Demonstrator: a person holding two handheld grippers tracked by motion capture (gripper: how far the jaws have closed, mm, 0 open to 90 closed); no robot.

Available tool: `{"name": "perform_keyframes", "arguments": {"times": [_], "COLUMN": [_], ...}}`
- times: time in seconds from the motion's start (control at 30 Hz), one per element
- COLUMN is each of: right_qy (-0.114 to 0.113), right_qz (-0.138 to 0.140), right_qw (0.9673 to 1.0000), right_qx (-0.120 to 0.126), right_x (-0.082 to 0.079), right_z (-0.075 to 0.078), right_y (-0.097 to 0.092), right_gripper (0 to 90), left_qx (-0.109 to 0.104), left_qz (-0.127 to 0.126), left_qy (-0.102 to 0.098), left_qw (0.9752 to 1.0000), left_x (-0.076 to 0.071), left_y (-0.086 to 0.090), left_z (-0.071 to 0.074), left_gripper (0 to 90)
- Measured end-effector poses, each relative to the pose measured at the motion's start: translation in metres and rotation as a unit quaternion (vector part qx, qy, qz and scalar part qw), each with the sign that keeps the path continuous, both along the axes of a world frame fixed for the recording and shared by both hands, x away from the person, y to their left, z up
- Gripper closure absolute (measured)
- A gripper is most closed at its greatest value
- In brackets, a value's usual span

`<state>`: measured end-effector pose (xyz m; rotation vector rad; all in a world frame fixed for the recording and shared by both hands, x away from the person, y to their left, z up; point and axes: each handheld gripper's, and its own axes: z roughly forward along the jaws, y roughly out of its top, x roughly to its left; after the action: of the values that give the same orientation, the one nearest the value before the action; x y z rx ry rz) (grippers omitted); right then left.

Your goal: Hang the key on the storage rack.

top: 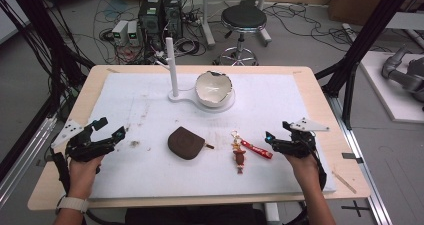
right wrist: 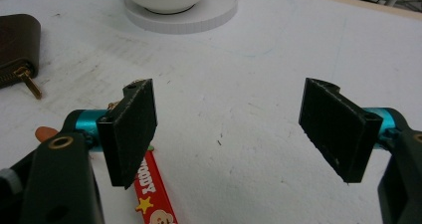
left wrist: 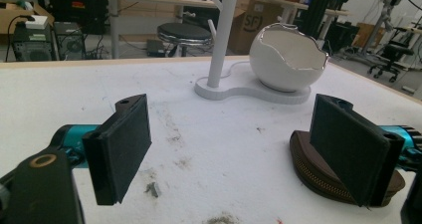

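both claws, left (top: 111, 128) and right (top: 276, 133), gaped empty: approach step. pouch (top: 186, 142) lay right of left claw, keychain (top: 240, 155) left of right claw; next likely reach and grasp.

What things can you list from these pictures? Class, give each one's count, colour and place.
pouch: one, brown, zipped, centre of the mat
keychain: one, small figure with a red strap, right of the pouch
bowl: one, white, jagged rim, far side, on a stand
stand: one, white, upright post with flat base
mat: one, white, covering the table
stool: one, black seat, floor beyond
left gripper: black, open, left of the pouch
right gripper: black, open, by the strap
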<state>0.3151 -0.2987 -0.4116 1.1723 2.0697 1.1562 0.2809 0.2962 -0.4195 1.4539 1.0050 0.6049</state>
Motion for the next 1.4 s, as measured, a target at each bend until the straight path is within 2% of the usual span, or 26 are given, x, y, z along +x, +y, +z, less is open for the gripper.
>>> {"name": "perform_keyframes", "arguments": {"times": [0.07, 0.17, 0.2, 0.23, 0.33, 0.4, 0.47, 0.63, 0.7, 0.77, 0.8, 0.9, 0.93, 1.0, 1.03, 1.1, 1.17, 1.27, 1.3, 1.37, 1.4], "right_qy": [0.007, 0.019, 0.024, 0.024, 0.047, 0.067, 0.073, 0.078, 0.094, 0.096, 0.105, 0.112, 0.121, 0.13, 0.13, 0.146, 0.154, 0.148, 0.143, 0.143, 0.143], "right_qz": [0.002, 0.017, 0.031, 0.031, 0.055, 0.073, 0.083, 0.096, 0.116, 0.121, 0.133, 0.137, 0.139, 0.147, 0.147, 0.154, 0.154, 0.158, 0.16, 0.16, 0.159], "right_qw": [1.0, 0.9997, 0.9992, 0.9992, 0.9973, 0.9949, 0.9934, 0.992, 0.9883, 0.9875, 0.9846, 0.9833, 0.9821, 0.9795, 0.9795, 0.9756, 0.974, 0.9734, 0.9721, 0.9713, 0.9698], "right_qx": [0.001, -0.003, -0.007, -0.007, -0.009, -0.021, -0.03, -0.029, -0.029, -0.031, -0.041, -0.043, -0.038, -0.046, -0.046, -0.059, -0.062, -0.073, -0.094, -0.104, -0.118], "right_x": [0.0, -0.002, -0.002, -0.002, 0.0, 0.002, 0.003, 0.008, 0.014, 0.016, 0.023, 0.03, 0.037, 0.045, 0.045, 0.052, 0.054, 0.055, 0.053, 0.052, 0.051], "right_z": [-0.001, -0.002, -0.003, -0.003, -0.006, -0.01, -0.013, -0.014, -0.017, -0.018, -0.02, -0.022, -0.024, -0.027, -0.027, -0.031, -0.034, -0.034, -0.033, -0.032, -0.031], "right_y": [0.001, 0.005, 0.007, 0.007, 0.009, 0.013, 0.018, 0.027, 0.039, 0.042, 0.051, 0.058, 0.064, 0.07, 0.07, 0.077, 0.079, 0.079, 0.082, 0.084, 0.087], "right_gripper": [24.2, 29.5, 34.2, 34.2, 39.0, 41.7, 42.1, 46.5, 51.9, 53.4, 54.6, 55.1, 55.1, 55.1, 55.1, 55.1, 55.4, 57.0, 57.4, 58.1, 59.4], "left_qx": [-0.003, -0.002, -0.001, -0.001, -0.004, -0.003, -0.003, 0.0, 0.001, 0.0, 0.002, 0.001, 0.002, -0.001, -0.001, -0.002, -0.002, -0.002, -0.001, 0.0, 0.001], "left_qz": [0.0, -0.002, -0.002, -0.002, -0.001, -0.001, -0.001, 0.0, 0.0, 0.0, -0.001, 0.0, 0.0, 0.002, 0.003, 0.005, 0.006, 0.005, 0.004, 0.004, 0.003], "left_qy": [0.002, 0.004, 0.004, 0.004, 0.005, 0.009, 0.011, 0.015, 0.018, 0.018, 0.018, 0.019, 0.02, 0.021, 0.022, 0.022, 0.022, 0.025, 0.026, 0.025, 0.025], "left_qw": [1.0, 1.0, 1.0, 1.0, 1.0, 1.0, 0.9999, 0.9999, 0.9998, 0.9998, 0.9998, 0.9998, 0.9998, 0.9998, 0.9998, 0.9997, 0.9997, 0.9997, 0.9997, 0.9997, 0.9997], "left_x": [0.0, 0.0, 0.0, 0.0, 0.0, 0.001, 0.001, 0.002, 0.002, 0.002, 0.002, 0.003, 0.003, 0.003, 0.003, 0.003, 0.003, 0.003, 0.003, 0.003, 0.003], "left_y": [0.001, 0.0, 0.0, 0.0, 0.0, 0.001, 0.001, -0.001, -0.002, -0.003, -0.003, -0.002, -0.002, 0.0, 0.001, 0.001, 0.002, 0.002, 0.0, 0.0, -0.001], "left_z": [-0.001, -0.001, -0.001, -0.001, -0.001, -0.002, -0.003, -0.004, -0.005, -0.005, -0.005, -0.005, -0.006, -0.006, -0.007, -0.007, -0.007, -0.008, -0.008, -0.008, -0.007], "left_gripper": [16.7, 16.8, 16.9, 16.9, 16.9, 17.0, 17.0, 17.4, 17.8, 17.8, 17.9, 17.9, 17.9, 17.9, 17.9, 18.0, 18.1, 18.1, 18.2, 18.5, 18.6]}}
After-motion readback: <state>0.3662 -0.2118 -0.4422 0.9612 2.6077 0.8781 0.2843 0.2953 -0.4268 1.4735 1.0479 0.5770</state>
